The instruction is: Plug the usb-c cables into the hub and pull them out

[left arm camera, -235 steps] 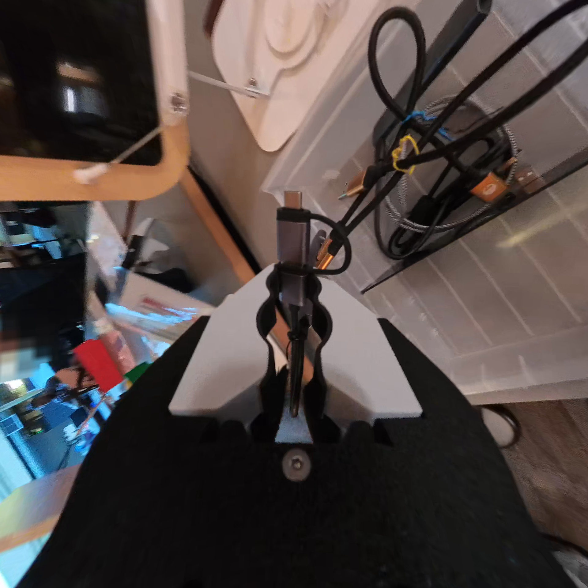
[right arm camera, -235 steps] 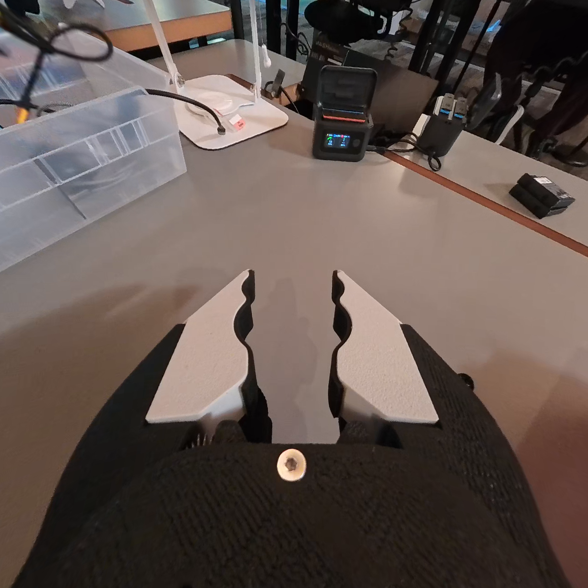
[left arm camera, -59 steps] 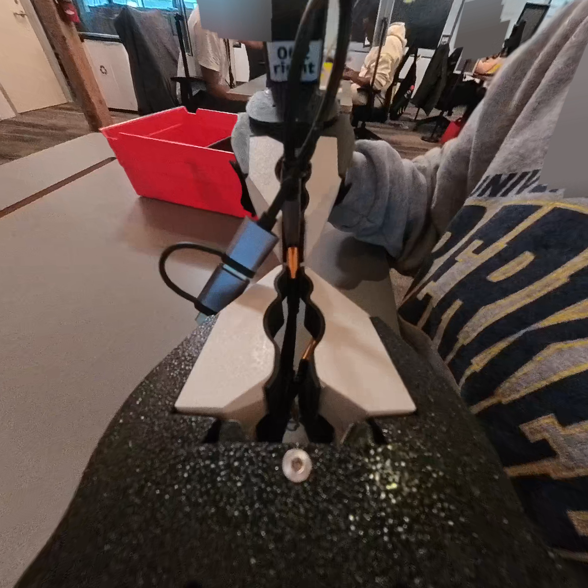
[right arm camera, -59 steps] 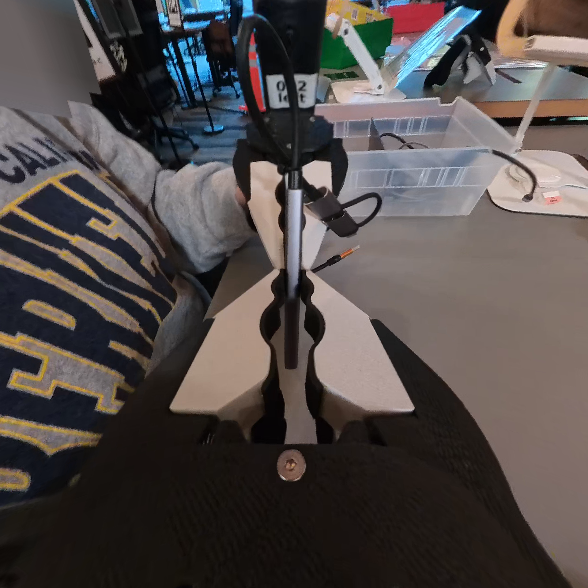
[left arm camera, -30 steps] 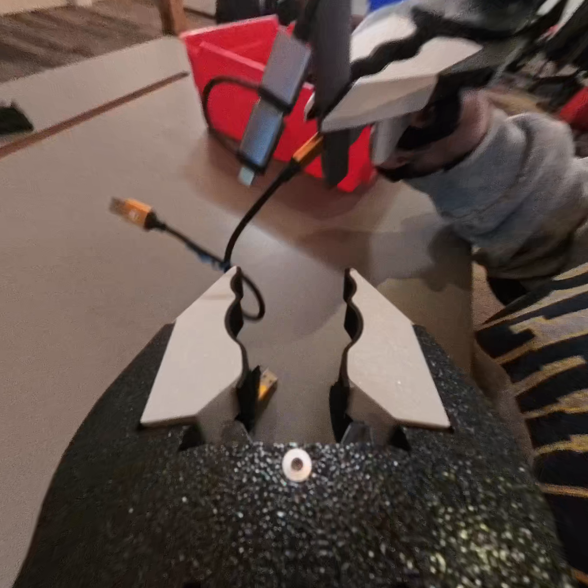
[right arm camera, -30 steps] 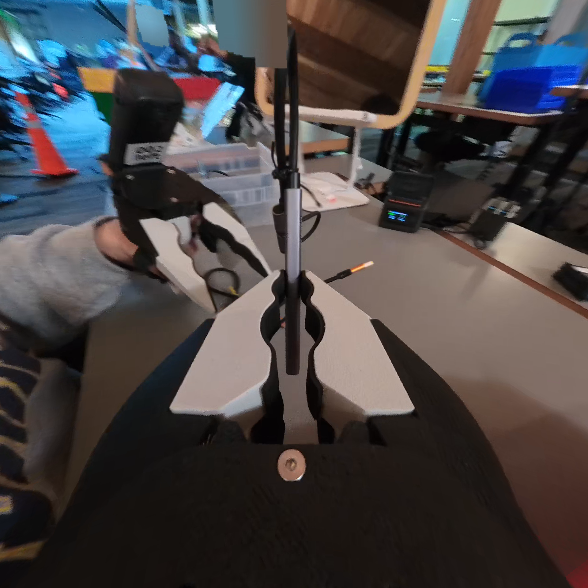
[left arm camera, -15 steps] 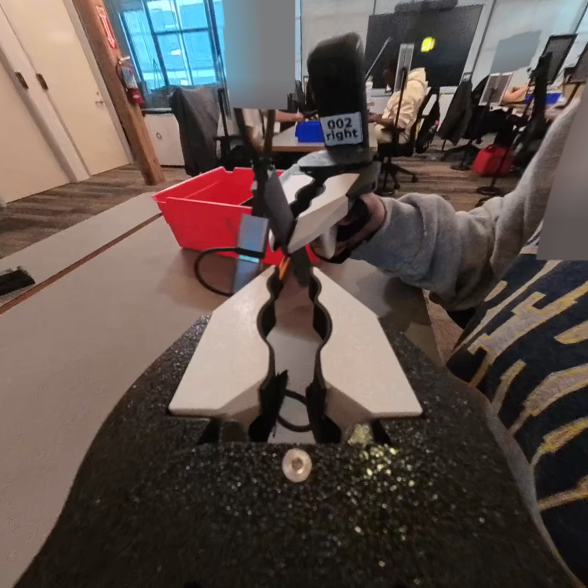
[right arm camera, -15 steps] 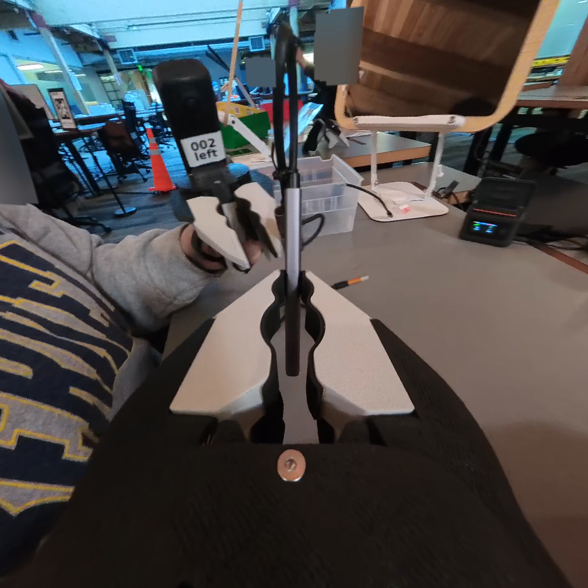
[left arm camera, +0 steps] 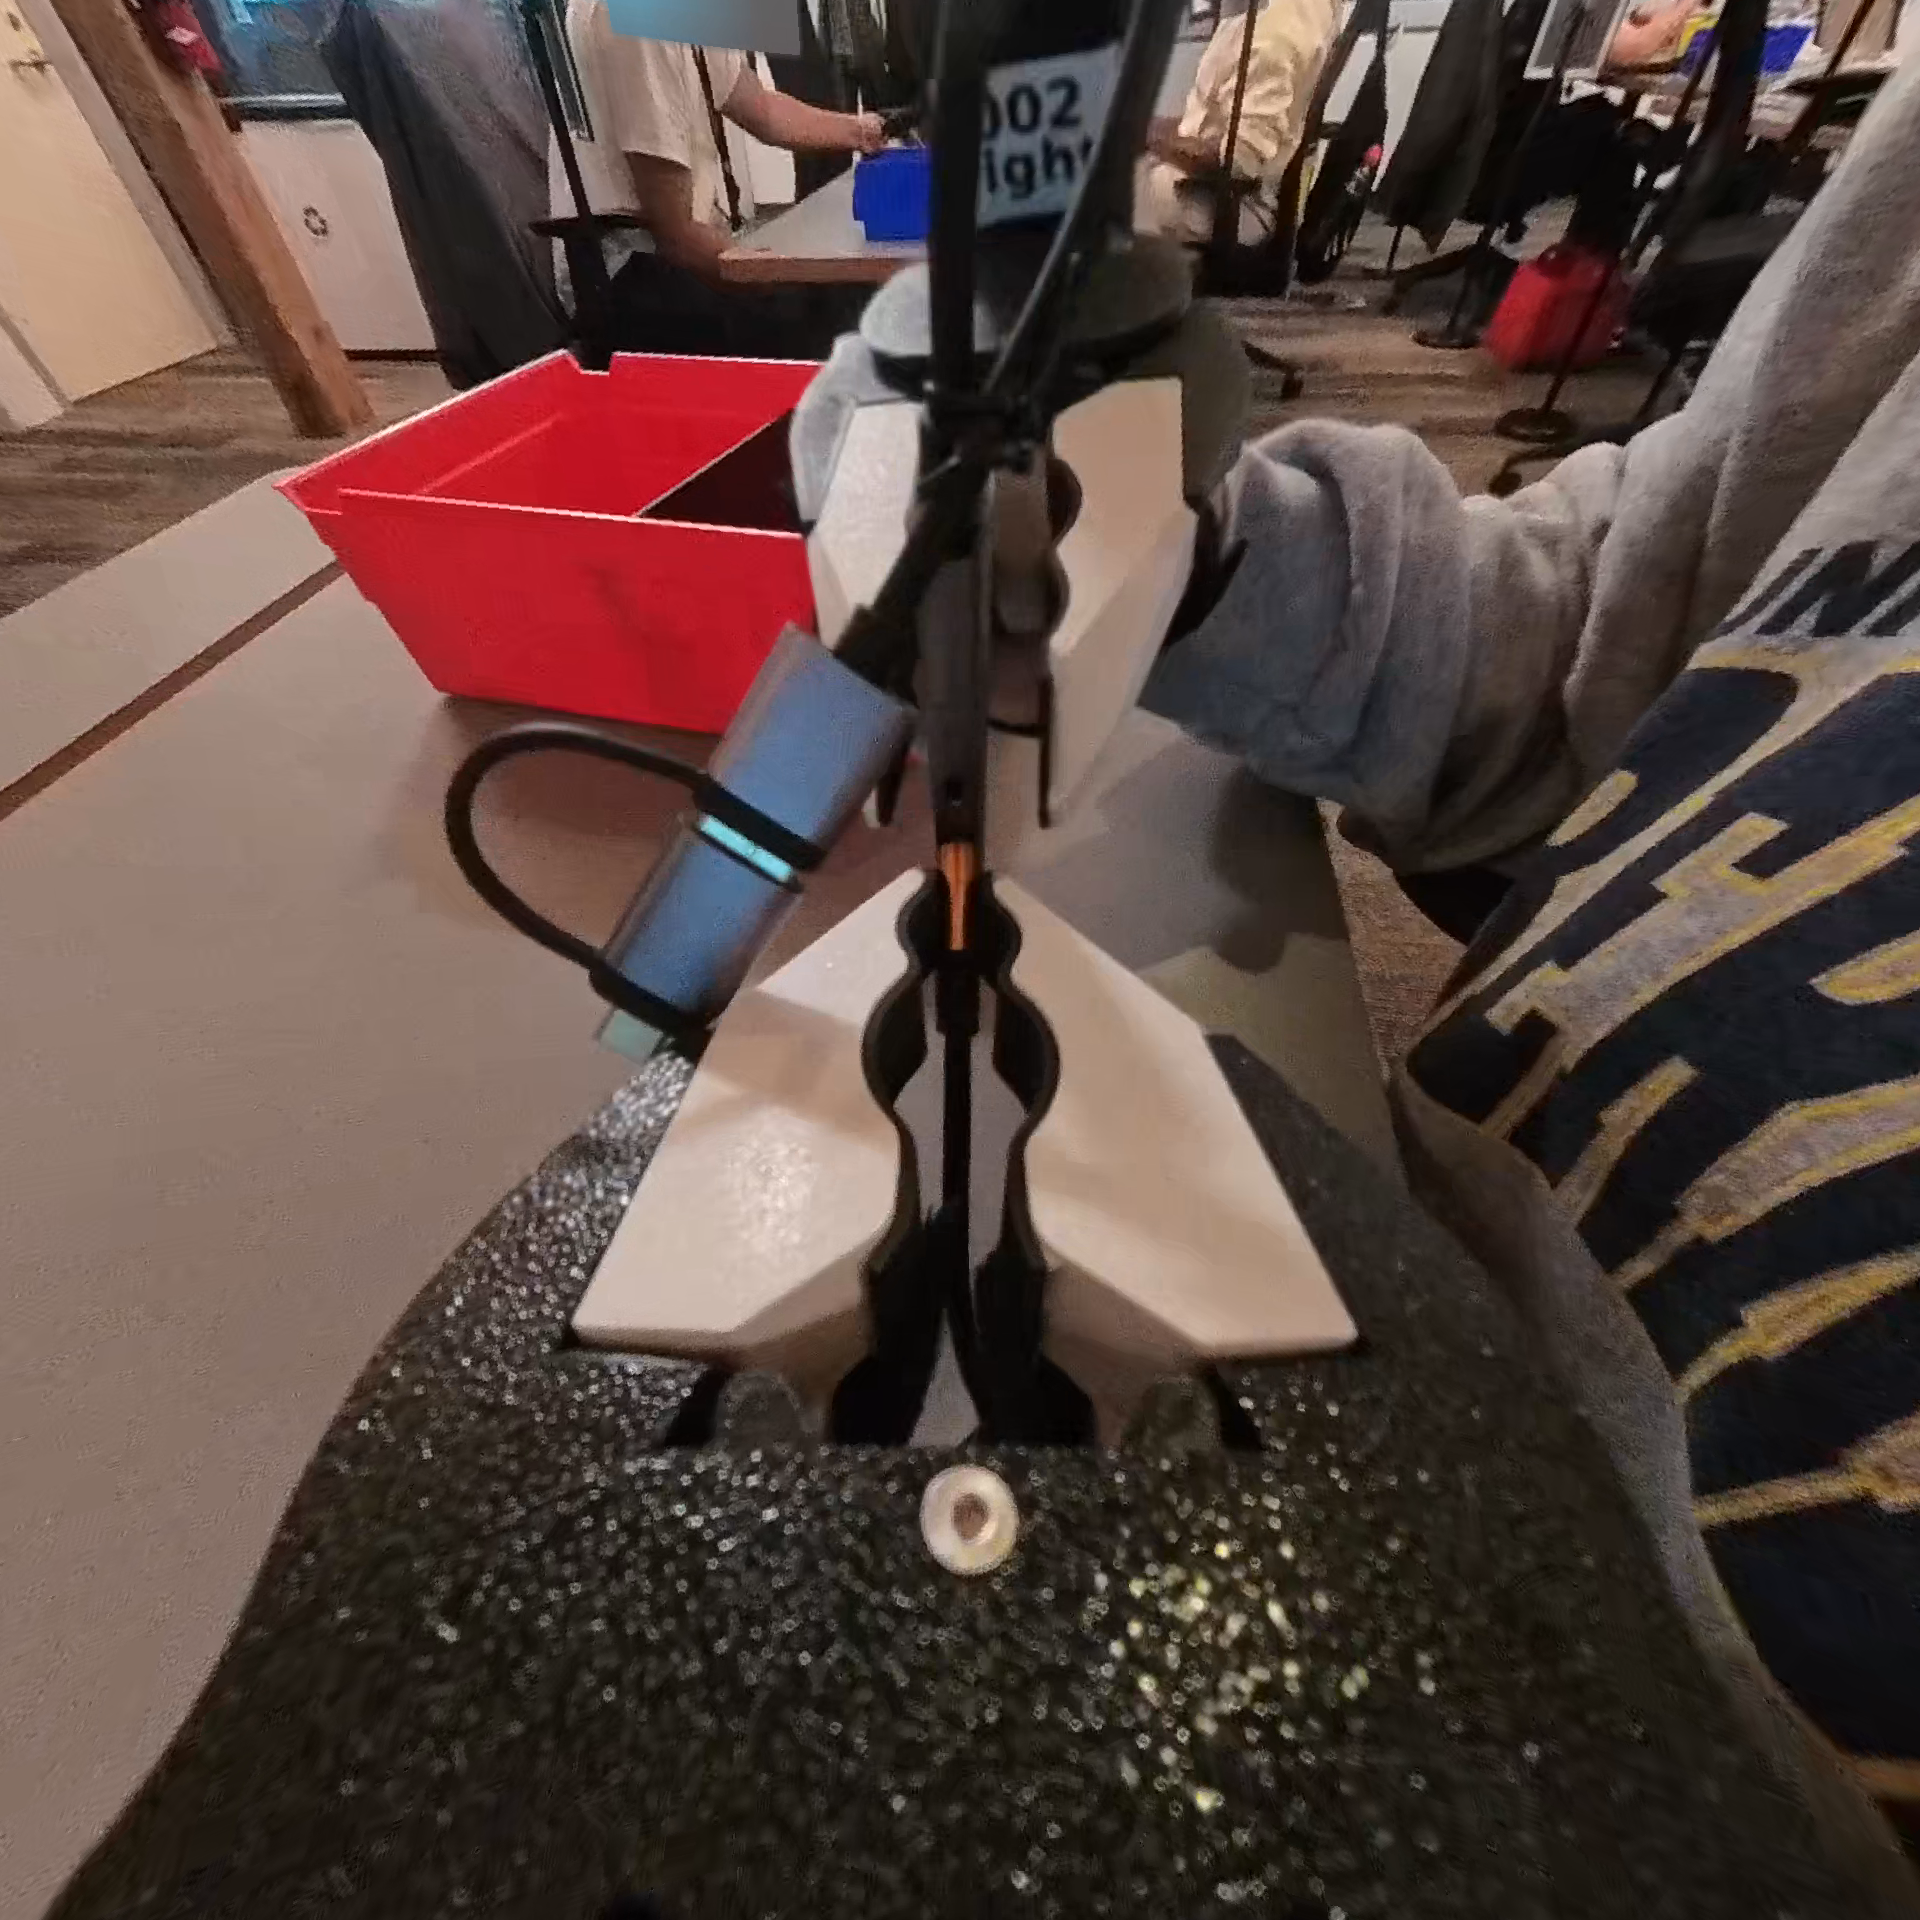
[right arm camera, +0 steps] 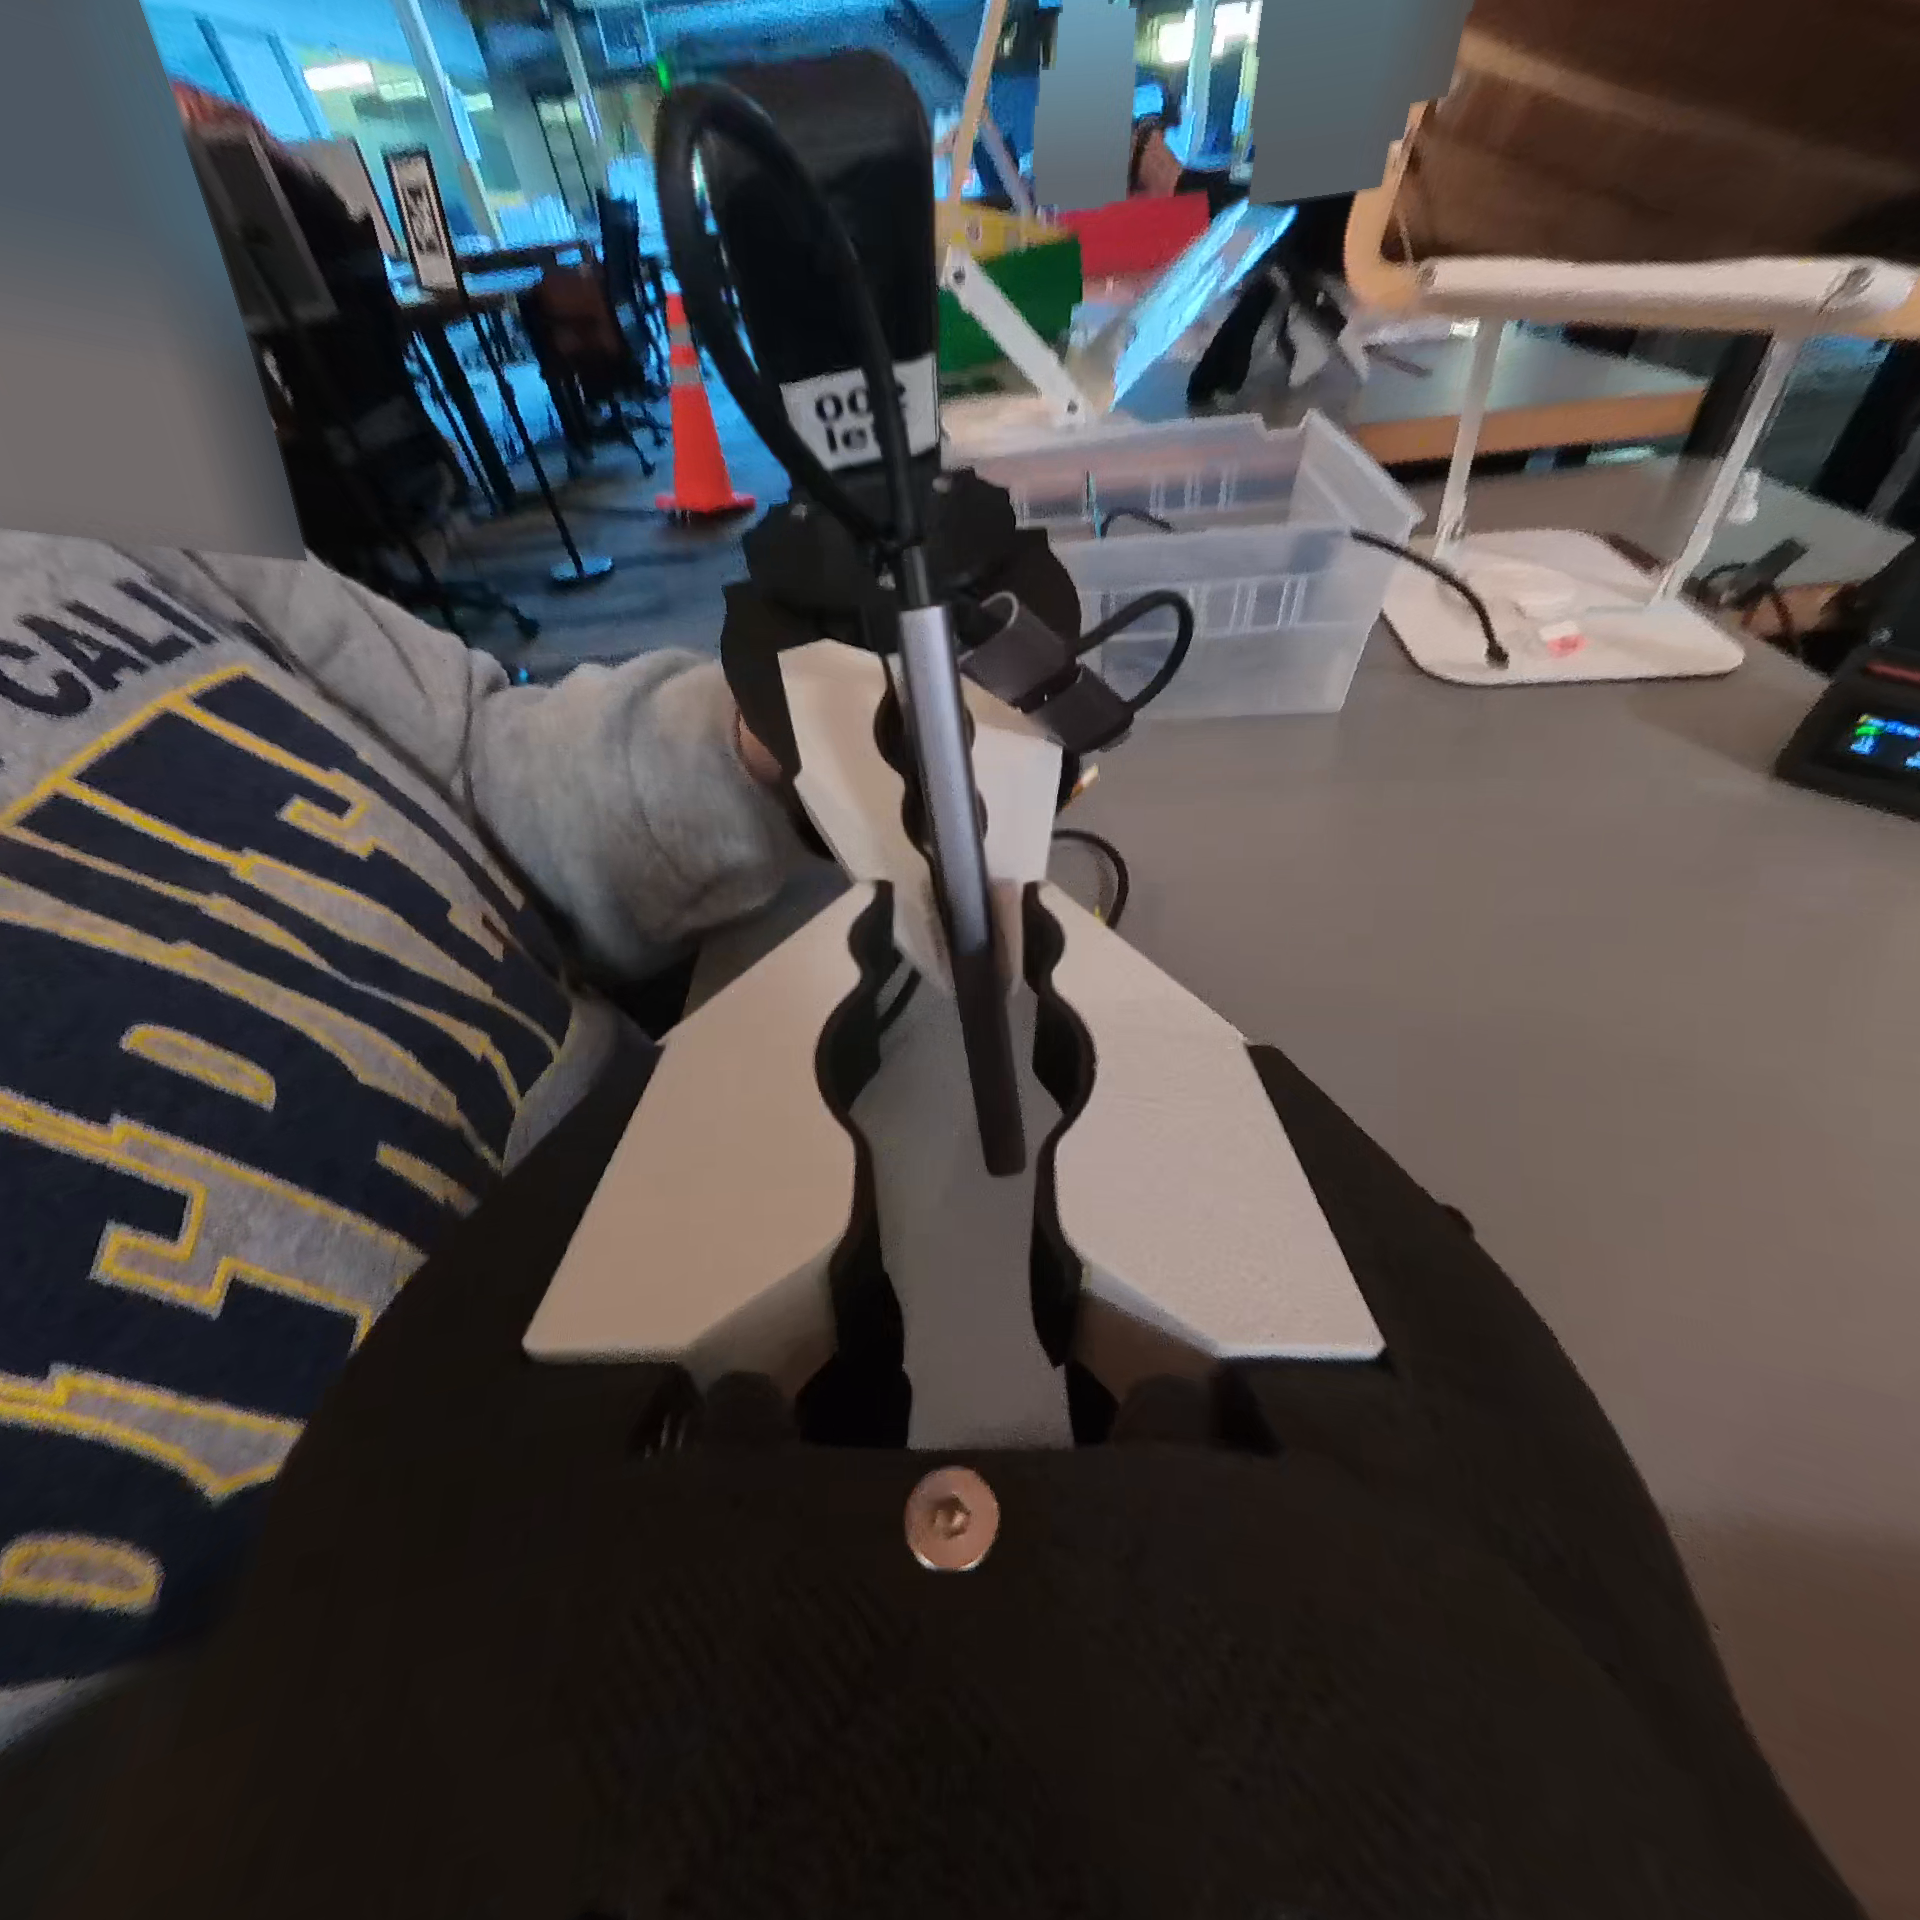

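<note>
My left gripper is shut on the orange plug of a black usb-c cable, which runs back between its fingers. The plug tip meets the lower edge of the slim grey hub, seen edge-on. The hub stands tilted between the fingers of my right gripper. Those jaws stand a little apart, and the hub leans on the right one. A blue-grey adapter block hangs on the hub's looped black cable. The left gripper's white fingers show just behind the hub.
A red bin sits on the table behind the hub. A clear plastic box, a white stand base and a small black device with a screen stand farther back. The person's grey sleeve and the table's right edge are close. My left and right fingertips are right by each other.
The two grippers have come closer together, bringing the orange plug up to the hub. The right jaws have widened and the hub now tilts to the right.
</note>
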The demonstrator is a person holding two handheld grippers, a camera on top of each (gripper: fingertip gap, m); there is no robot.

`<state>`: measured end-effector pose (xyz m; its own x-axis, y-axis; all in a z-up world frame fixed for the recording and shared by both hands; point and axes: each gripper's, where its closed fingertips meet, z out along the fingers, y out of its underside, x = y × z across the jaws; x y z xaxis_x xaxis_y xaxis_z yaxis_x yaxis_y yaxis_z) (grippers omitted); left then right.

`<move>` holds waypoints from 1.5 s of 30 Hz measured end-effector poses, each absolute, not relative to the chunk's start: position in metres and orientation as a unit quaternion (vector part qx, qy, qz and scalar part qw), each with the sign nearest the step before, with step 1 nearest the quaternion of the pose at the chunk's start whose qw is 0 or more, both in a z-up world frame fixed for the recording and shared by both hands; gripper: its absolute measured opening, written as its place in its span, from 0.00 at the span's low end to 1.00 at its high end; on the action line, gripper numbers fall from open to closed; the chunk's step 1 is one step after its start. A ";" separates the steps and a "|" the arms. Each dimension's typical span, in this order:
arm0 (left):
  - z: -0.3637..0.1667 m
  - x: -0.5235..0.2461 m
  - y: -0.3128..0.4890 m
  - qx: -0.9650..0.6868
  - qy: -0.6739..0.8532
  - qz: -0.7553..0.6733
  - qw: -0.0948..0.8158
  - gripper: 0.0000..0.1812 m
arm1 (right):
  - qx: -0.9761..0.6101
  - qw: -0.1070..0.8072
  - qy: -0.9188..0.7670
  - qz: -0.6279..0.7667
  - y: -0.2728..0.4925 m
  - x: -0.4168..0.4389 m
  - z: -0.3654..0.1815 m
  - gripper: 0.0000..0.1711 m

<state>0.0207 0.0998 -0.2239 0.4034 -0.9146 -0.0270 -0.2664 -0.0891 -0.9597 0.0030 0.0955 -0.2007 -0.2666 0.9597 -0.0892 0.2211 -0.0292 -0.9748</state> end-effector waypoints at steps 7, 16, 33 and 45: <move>-0.230 0.023 0.093 -0.667 0.464 -0.317 0.490 0.02 | -0.489 0.346 -0.652 0.465 0.089 0.003 -0.215 0.05; -0.238 0.027 0.065 -0.645 0.493 -0.342 0.473 0.02 | -0.454 0.298 -0.698 0.467 0.062 0.009 -0.224 0.05; -0.229 0.024 0.047 -0.618 0.505 -0.275 0.536 0.02 | -0.416 0.316 -0.738 0.427 0.042 0.009 -0.218 0.05; -0.226 0.023 0.041 -0.606 0.496 -0.272 0.559 0.02 | -0.399 0.325 -0.754 0.407 0.036 0.010 -0.217 0.05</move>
